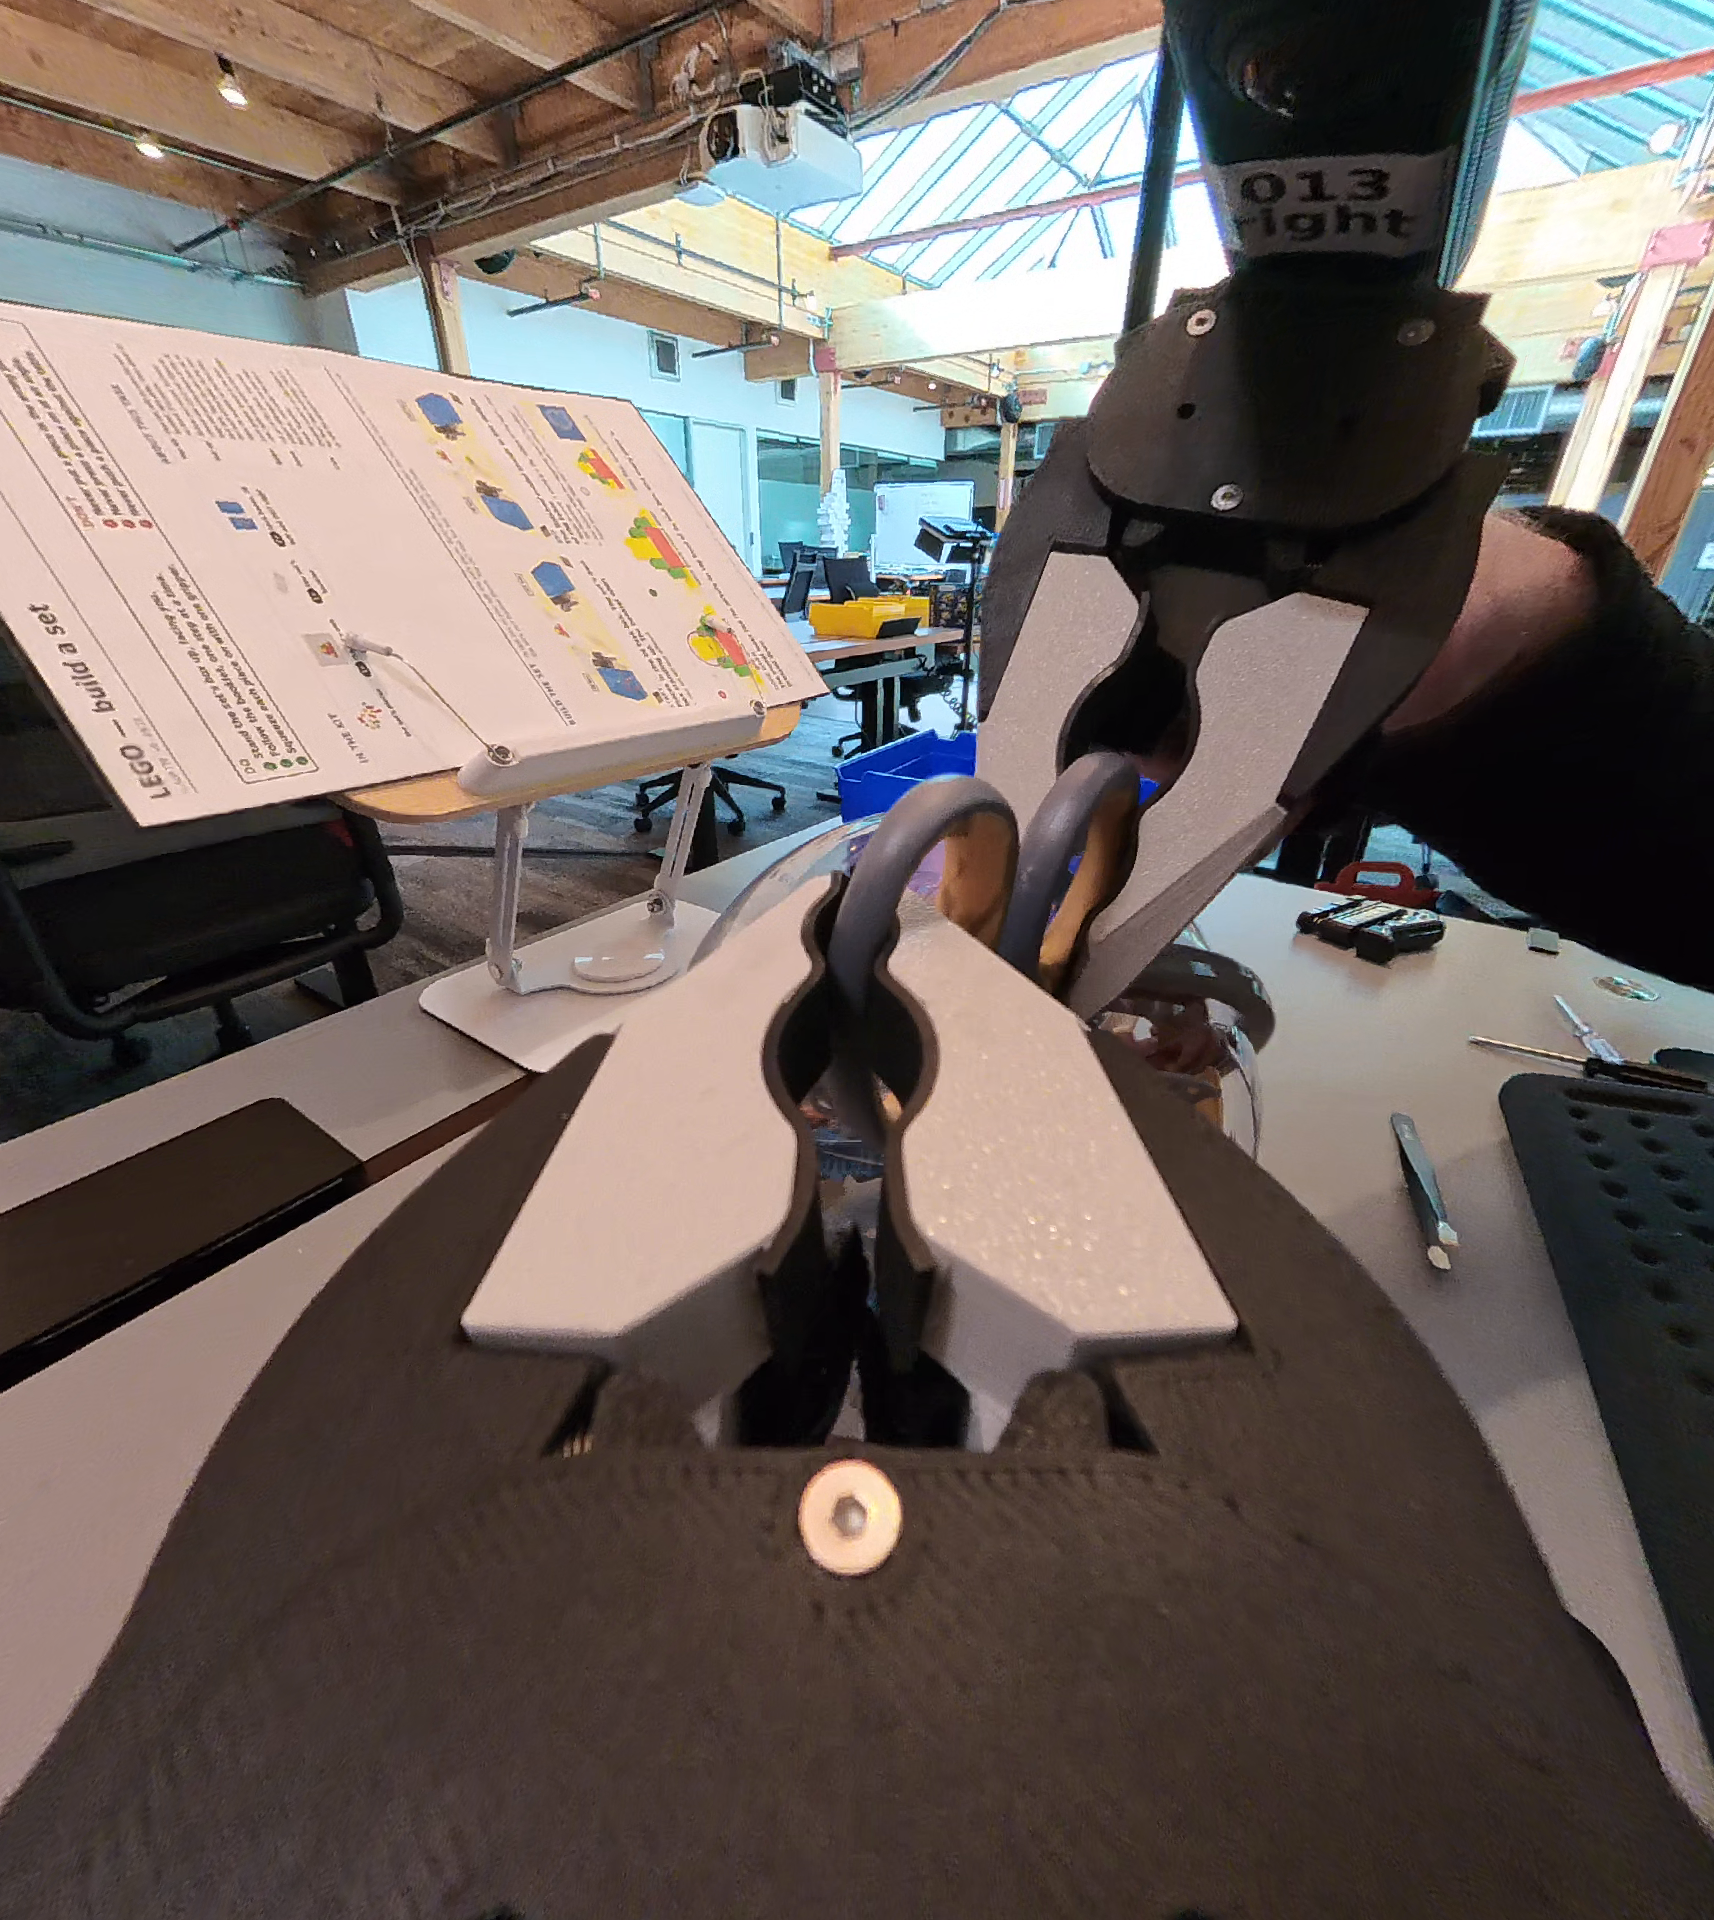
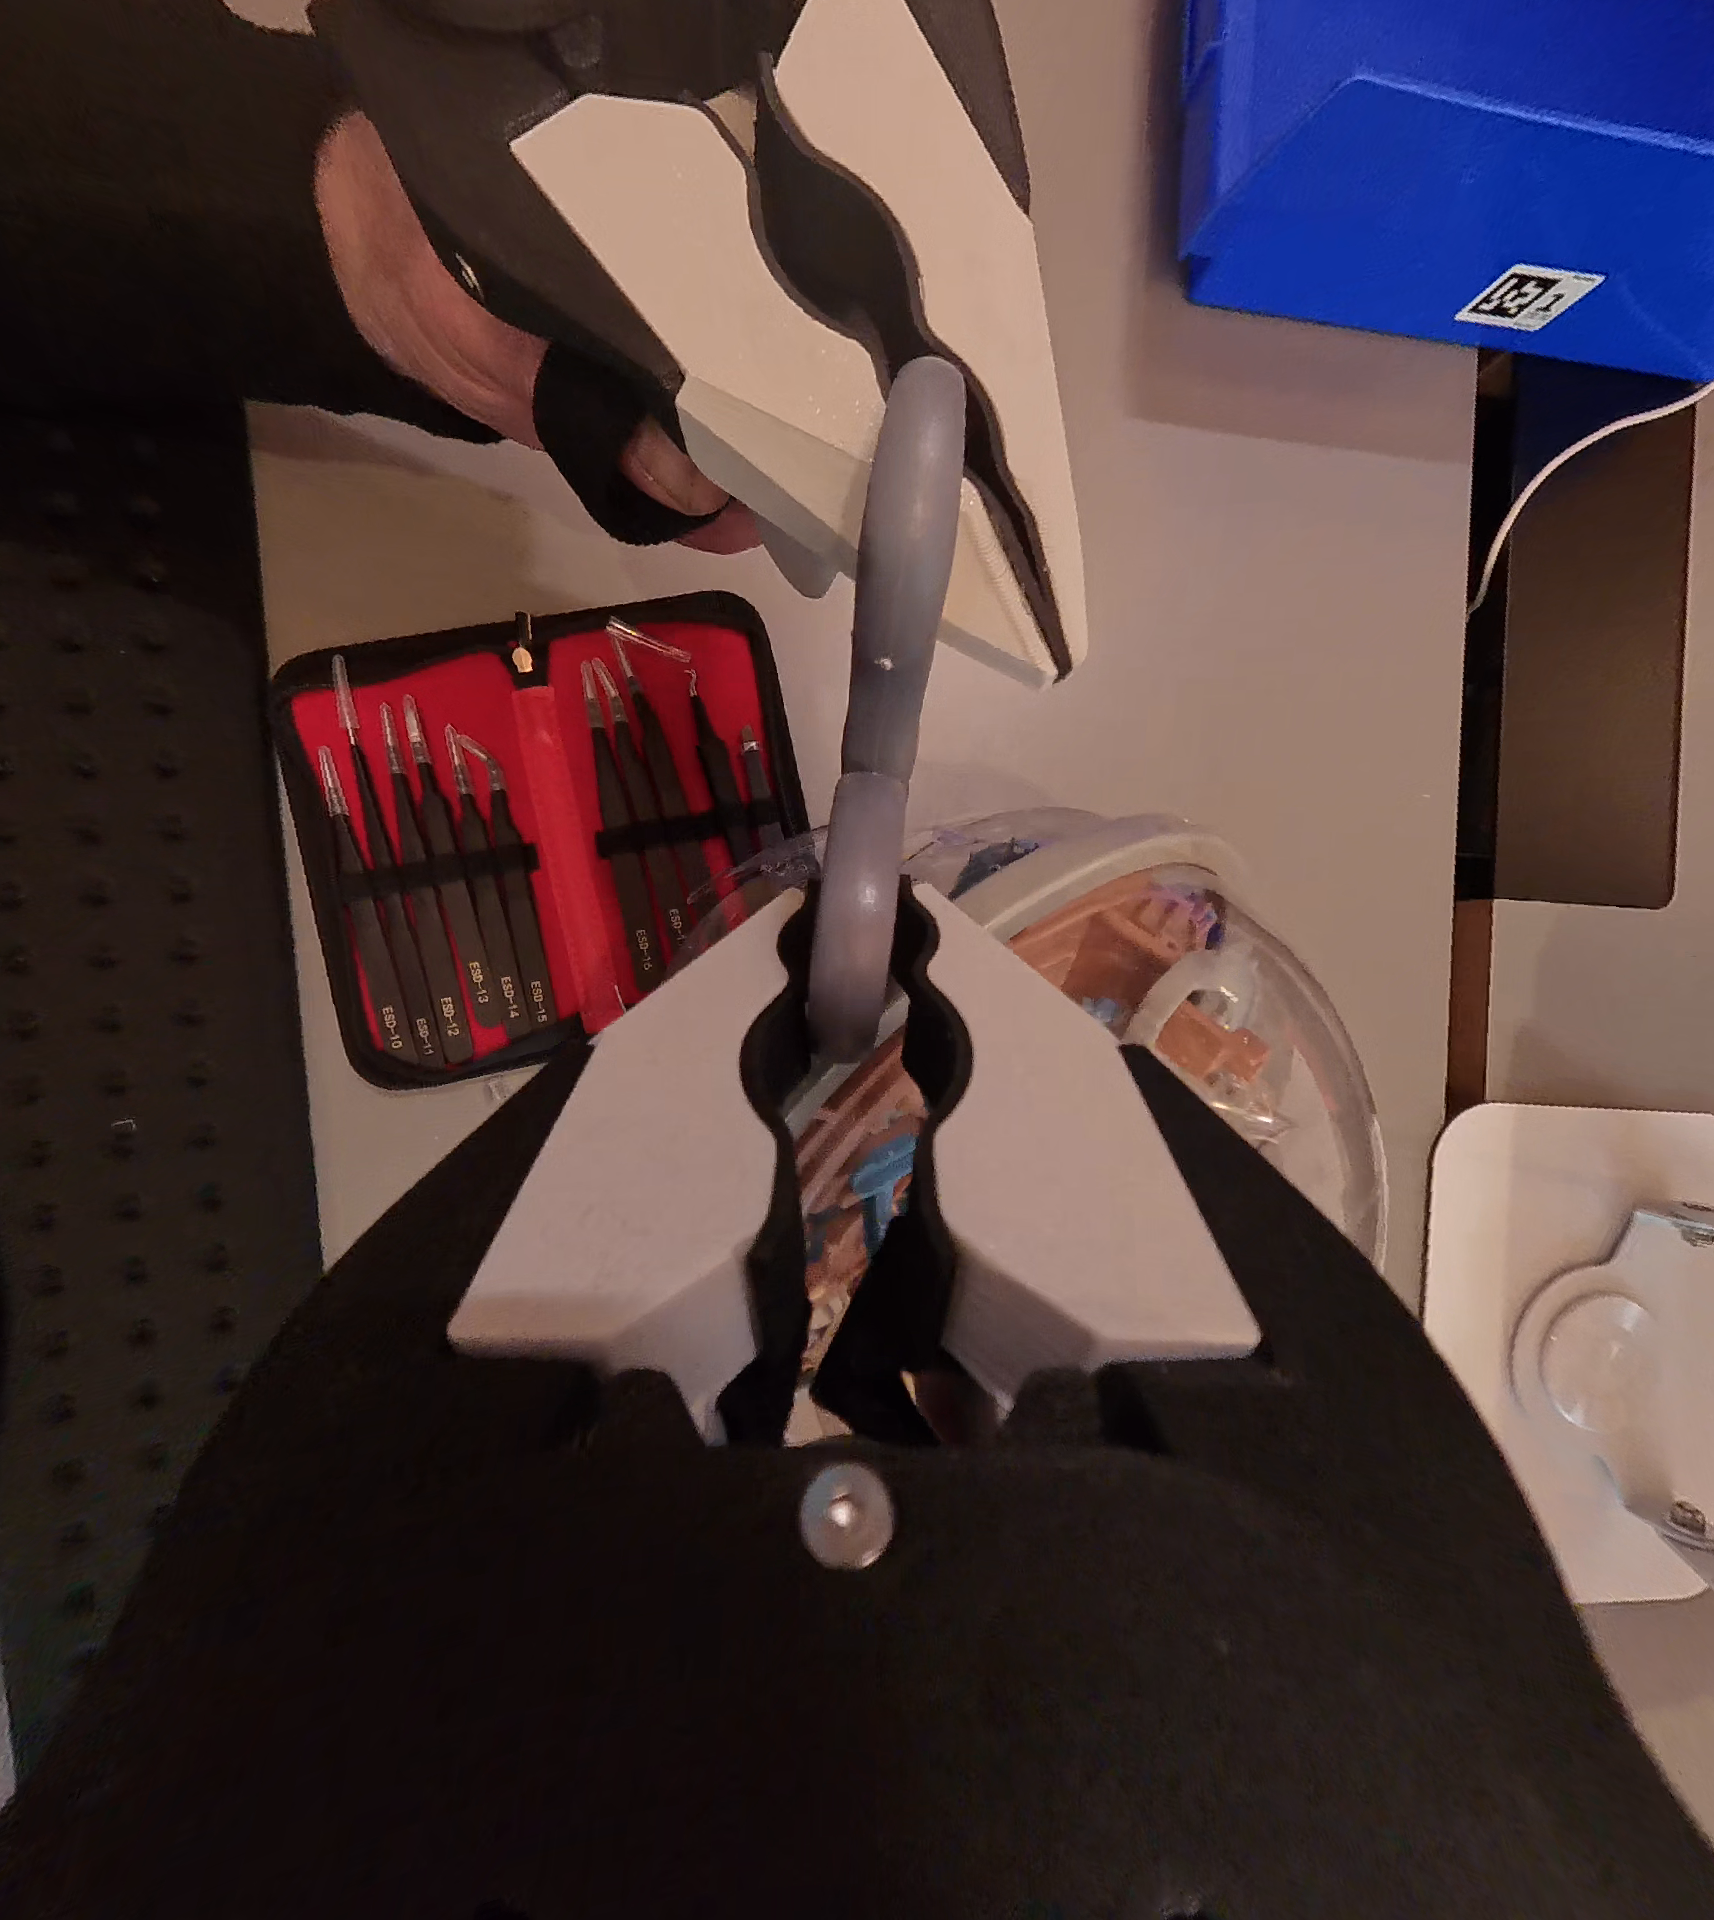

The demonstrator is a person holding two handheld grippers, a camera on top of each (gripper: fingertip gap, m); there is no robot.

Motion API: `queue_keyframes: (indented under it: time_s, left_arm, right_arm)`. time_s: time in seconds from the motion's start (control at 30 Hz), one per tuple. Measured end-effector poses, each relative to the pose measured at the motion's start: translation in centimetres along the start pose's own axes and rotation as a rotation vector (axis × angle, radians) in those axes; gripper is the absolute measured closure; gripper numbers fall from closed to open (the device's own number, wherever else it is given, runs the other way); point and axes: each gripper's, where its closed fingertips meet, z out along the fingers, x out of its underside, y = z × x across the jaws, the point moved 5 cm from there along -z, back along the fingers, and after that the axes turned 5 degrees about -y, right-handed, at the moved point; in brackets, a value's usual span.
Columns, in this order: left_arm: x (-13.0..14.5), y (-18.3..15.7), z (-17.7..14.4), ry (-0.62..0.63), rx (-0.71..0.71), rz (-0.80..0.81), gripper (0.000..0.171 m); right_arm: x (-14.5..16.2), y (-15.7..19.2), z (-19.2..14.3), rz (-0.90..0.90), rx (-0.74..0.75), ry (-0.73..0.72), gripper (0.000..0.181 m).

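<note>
While both grippers meet over the clear bowl (image 2: 1279,1049) of small parts on the worktop (image 2: 1248,623), each pinches one grey handle loop of the scissors (image 2: 894,582). Left gripper (image 1: 853,935): jaws pressed on the nearer loop. Right gripper (image 2: 853,925): clamped on the other loop. Scissors held aloft, handles apart. Red tweezer case (image 2: 531,831) lies open beside the bowl; blue bin (image 2: 1455,156) beyond.

Black grippers (image 1: 858,935), grey fingers (image 1: 1029,1132)

scissor handles (image 2: 900,582) — matt grey plastic | bowl (image 2: 1289,1039) — clear glossy plastic | table (image 2: 1248,623) — smooth
</note>
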Motion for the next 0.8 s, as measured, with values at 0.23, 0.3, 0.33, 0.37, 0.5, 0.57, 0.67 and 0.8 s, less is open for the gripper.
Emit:
queue_keyframes:
  time_s: [0.23,0.3,0.33,0.37,0.5,0.57,0.67,0.8]
  left_arm:
    - [-0.9,-0.6,1.2,-0.006,-0.035,0.069,0.171]
    - [-1.1,-1.2,2.0,-0.004,-0.031,0.092,0.171]
    - [-1.1,-1.5,2.4,-0.005,-0.017,0.098,0.171]
    - [-1.2,-1.7,2.7,-0.003,-0.027,0.115,0.171]
    - [-1.2,-1.9,3.3,0.021,-0.045,0.158,0.171]
    - [-1.4,-2.0,3.1,0.002,-0.042,0.139,0.171]
    - [-1.9,-2.4,2.8,0.034,-0.07,0.175,0.171]
    - [-3.3,-2.4,2.2,0.022,-0.094,0.146,0.171]
  right_arm:
    - [-0.1,-0.2,-0.4,-0.021,0.039,0.008,0.173]
    - [-0.2,0.1,-0.2,-0.027,0.022,0.027,0.173]
    - [-0.3,0.3,0.0,-0.031,0.017,0.024,0.173]
    - [-0.4,0.4,0.0,-0.033,0.027,0.019,0.173]
    - [0.2,-0.1,-0.5,0.004,0.027,-0.025,0.175]
    - [0.3,0.0,-0.7,-0.002,0.033,-0.06,0.174]
    - [0.8,0.0,-1.4,0.015,-0.001,-0.128,0.173]
    - [0.8,0.6,-2.6,0.009,-0.035,-0.225,0.173]
